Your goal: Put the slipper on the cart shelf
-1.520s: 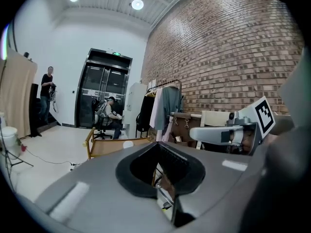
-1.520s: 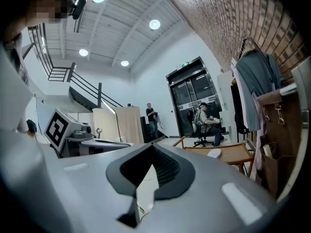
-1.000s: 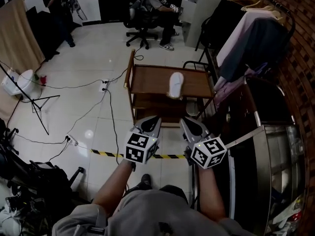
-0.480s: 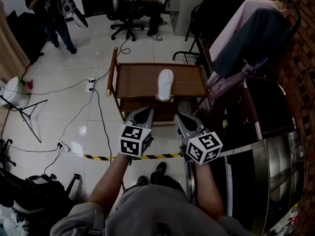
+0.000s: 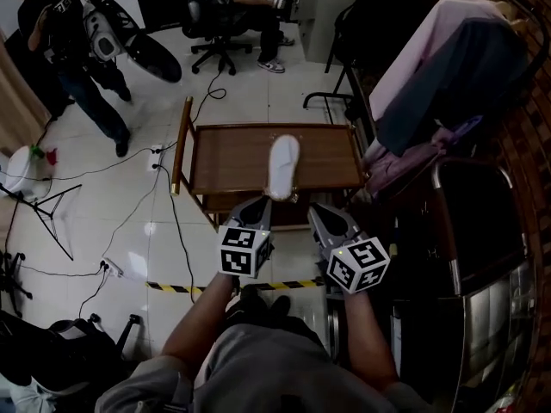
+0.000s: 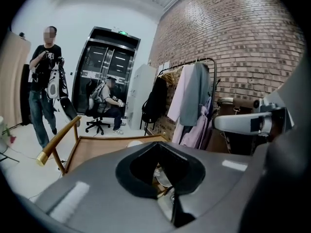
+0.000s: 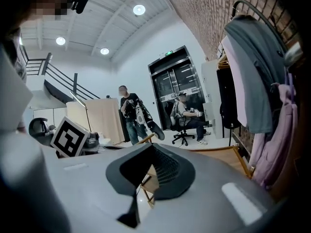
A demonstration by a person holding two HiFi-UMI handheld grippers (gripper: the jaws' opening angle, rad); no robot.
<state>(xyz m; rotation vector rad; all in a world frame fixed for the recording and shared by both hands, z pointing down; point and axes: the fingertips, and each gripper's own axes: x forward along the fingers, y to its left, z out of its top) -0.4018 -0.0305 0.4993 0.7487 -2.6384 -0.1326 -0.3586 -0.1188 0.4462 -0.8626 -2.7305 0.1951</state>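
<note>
A white slipper (image 5: 282, 166) lies on the top shelf of the wooden cart (image 5: 224, 157), toe toward me, near the shelf's front edge. My left gripper (image 5: 256, 205) is held just short of the cart's front, a little left of the slipper, shut and empty. My right gripper (image 5: 320, 210) hovers beside it to the right, also shut with nothing in it. In the left gripper view the closed gripper (image 6: 156, 145) points over the cart top (image 6: 97, 147), where a pale bit of the slipper (image 6: 133, 143) shows. The right gripper view shows its closed gripper (image 7: 148, 148) aimed across the cart rail.
A clothes rack (image 5: 448, 67) with hanging garments stands close on the right of the cart. Yellow-black tape (image 5: 185, 286) and cables (image 5: 172, 222) cross the floor. A person with gear (image 5: 77, 50) stands at far left; another sits on an office chair (image 5: 225, 37). A tripod (image 5: 43, 209) stands at left.
The cart and slipper have come nearer to both grippers, which now reach its front edge. The standing person has stepped closer at far left. Both grippers stay shut and empty.
</note>
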